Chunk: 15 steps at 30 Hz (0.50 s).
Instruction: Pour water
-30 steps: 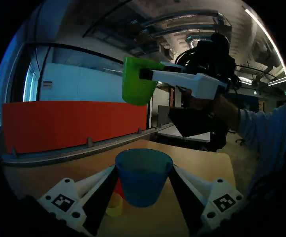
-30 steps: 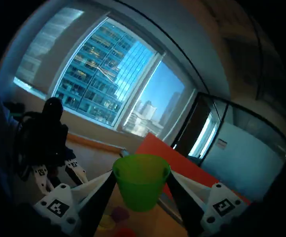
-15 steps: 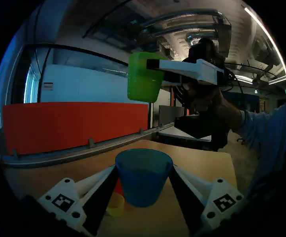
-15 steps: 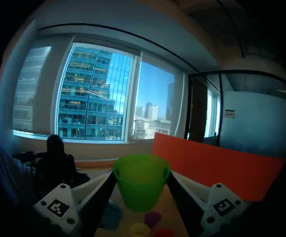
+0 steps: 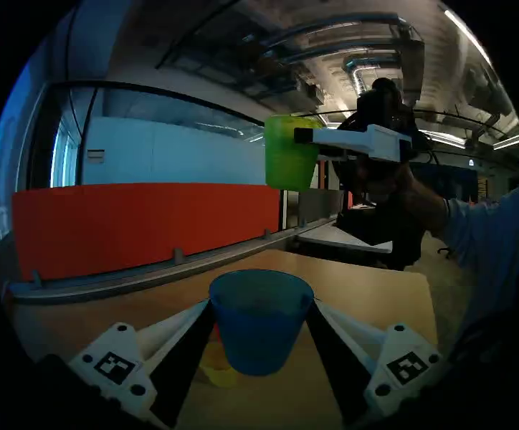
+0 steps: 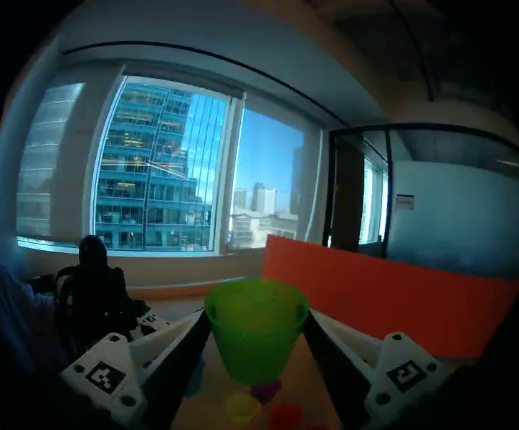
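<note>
In the left gripper view my left gripper is shut on a blue cup, held upright above the wooden table. Higher and farther off, the right gripper holds a green cup upright in the air, a hand and sleeve behind it. In the right gripper view the same green cup sits upright between the right gripper's fingers. The left gripper, dark and small, appears at the lower left there. I cannot see water in either cup.
Small yellow and red cups stand on the table below the blue cup. In the right gripper view yellow, purple and red cups sit under the green cup. An orange partition lines the table's far edge.
The green cup has swung from tilted back to upright and moved right and away from the blue cup. My left gripper and the blue cup have stayed put.
</note>
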{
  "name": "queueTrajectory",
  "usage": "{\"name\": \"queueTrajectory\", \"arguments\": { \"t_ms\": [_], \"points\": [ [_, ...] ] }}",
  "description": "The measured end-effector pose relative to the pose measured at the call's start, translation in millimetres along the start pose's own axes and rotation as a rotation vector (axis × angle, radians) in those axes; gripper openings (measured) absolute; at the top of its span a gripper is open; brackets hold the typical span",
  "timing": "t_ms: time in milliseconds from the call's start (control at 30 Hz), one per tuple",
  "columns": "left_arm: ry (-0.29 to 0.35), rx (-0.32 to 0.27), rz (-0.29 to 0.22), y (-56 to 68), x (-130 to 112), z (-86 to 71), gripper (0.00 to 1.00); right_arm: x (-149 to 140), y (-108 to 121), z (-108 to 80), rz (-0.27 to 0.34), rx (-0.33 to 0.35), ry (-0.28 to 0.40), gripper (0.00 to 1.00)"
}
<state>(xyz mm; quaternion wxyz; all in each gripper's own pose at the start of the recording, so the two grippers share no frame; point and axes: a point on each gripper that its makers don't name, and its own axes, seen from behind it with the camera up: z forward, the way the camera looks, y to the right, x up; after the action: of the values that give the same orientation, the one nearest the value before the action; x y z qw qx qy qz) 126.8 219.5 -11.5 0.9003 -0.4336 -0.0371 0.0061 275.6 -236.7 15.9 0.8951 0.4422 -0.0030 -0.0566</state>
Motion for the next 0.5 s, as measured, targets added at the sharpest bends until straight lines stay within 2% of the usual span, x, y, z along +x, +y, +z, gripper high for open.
{"name": "queueTrajectory", "arguments": {
  "t_ms": [267,500],
  "points": [
    [-0.017,0.024,-0.003,-9.9,-7,-8.6,0.86,-13,15,-19.3,0.021,-0.033,-0.014,0.91],
    [-0.021,0.034,-0.004,-13.6,-7,-13.1,0.86,-22,29,-36.0,0.035,-0.065,-0.024,0.91]
  ]
}}
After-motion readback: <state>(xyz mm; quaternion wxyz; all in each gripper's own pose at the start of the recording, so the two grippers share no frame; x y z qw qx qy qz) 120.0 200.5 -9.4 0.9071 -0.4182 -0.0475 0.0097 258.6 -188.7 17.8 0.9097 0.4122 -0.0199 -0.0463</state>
